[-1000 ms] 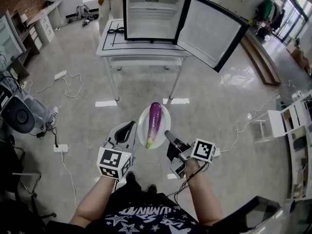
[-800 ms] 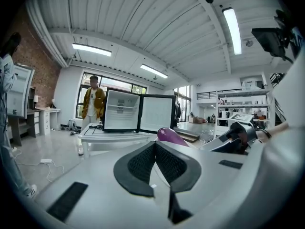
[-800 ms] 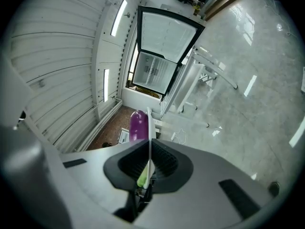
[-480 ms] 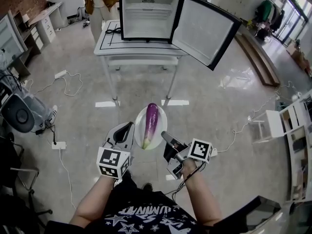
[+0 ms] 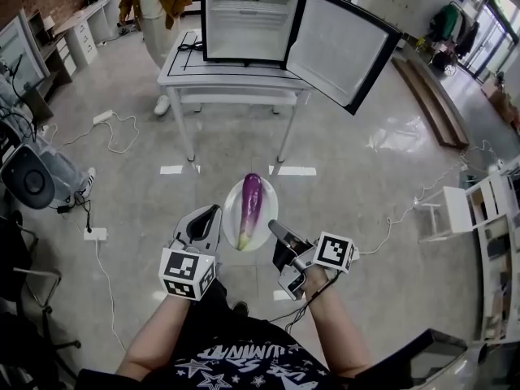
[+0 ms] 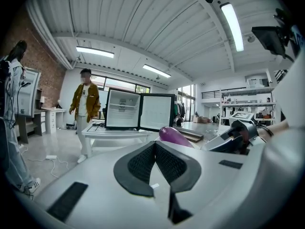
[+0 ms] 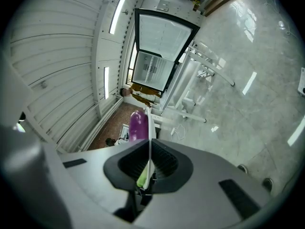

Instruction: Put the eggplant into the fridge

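1. Floor (image 5: 366, 177): pale glossy tile, with cables (image 5: 106, 136) trailing at the left. Open ground lies between the carrier and the table, judged to be the stretch yet to cross.
2. Table (image 5: 236, 75): white, four-legged, well apart ahead. It raises the fridge to working height.
3. Fridge (image 5: 248, 19): small, black-framed and white inside, standing on the table's far part. Its door (image 5: 341, 51) is swung wide to the right, so the shelves are open to receive and nothing needs opening first.
4. Bystander (image 5: 150, 2): a person in a brown jacket at the table's left end, beside the fridge. A possible obstruction on approach.
5. Plate (image 5: 266, 205): white and round, held in the air roughly level, low before the carrier. It acts as a tray, so the vegetable is never squeezed directly.
6. Eggplant (image 5: 249, 210): purple, green stem end towards the carrier, lying lengthwise on the plate. It is not yet in the fridge and is well apart from it.
7. Right gripper (image 5: 275, 226): jaws pressed together on the plate's near-right rim, which runs edge-on between the pads. It bears the load.
8. Left gripper (image 5: 213, 211): jaws closed together, with nothing seen between them. Its tip sits just beside the plate's left rim; whether it touches, I cannot tell. Judged a steadying guard against tipping.
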### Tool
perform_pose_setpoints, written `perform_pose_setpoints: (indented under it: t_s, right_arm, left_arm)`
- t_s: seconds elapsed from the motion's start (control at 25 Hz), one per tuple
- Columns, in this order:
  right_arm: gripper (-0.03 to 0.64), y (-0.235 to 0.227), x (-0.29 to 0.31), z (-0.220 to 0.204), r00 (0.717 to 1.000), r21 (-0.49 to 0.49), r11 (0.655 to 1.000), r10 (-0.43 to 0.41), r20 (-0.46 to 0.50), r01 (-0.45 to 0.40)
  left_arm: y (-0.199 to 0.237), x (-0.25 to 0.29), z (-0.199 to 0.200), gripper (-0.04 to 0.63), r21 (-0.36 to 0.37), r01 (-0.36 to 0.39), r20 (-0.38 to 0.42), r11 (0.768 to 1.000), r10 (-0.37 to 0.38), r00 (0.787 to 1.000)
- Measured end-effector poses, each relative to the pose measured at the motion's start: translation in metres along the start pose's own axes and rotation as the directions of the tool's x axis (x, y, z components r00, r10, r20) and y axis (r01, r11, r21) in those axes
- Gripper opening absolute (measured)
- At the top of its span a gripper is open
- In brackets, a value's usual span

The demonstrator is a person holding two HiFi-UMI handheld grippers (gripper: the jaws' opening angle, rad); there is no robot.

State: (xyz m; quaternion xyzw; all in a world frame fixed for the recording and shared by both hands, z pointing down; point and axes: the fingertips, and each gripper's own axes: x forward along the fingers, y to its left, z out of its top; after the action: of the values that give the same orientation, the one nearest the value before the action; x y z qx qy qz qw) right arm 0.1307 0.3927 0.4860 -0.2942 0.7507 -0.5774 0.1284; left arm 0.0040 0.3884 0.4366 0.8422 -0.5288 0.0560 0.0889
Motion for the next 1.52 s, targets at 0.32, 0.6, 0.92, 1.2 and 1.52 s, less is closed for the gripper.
perform_pose_setpoints:
  t_s: [0.32, 0.6, 0.92, 1.2, 1.52]
  right_arm:
    - [0.021, -0.014, 0.017, 0.025, 1.0, 0.036, 0.999, -0.012, 0.026, 0.011]
    - [0.021, -0.021, 0.059, 0.073, 0.998, 0.034, 0.999, -0.034, 0.049, 0.033]
    - [0.021, -0.025, 0.125, 0.129, 0.995, 0.04, 0.997, -0.065, 0.074, 0.063]
    - [0.021, -0.019, 0.194, 0.166, 0.995, 0.036, 0.998, -0.056, 0.087, 0.053]
    - [0.021, -0.02, 0.245, 0.185, 0.996, 0.027, 0.999, -0.049, 0.078, 0.047]
  left_arm:
    - [0.015, 0.039, 0.003, 0.009, 0.0, 0.034, -0.004, 0.999, -0.034, 0.999]
    - [0.048, 0.103, 0.014, 0.009, -0.007, 0.081, -0.005, 0.997, -0.081, 0.997]
    - [0.101, 0.166, 0.041, 0.009, 0.0, 0.118, -0.01, 0.993, -0.118, 0.993]
    - [0.165, 0.204, 0.057, 0.008, 0.003, 0.114, -0.004, 0.993, -0.114, 0.993]
    - [0.216, 0.228, 0.06, 0.009, -0.014, 0.08, 0.005, 0.997, -0.08, 0.997]
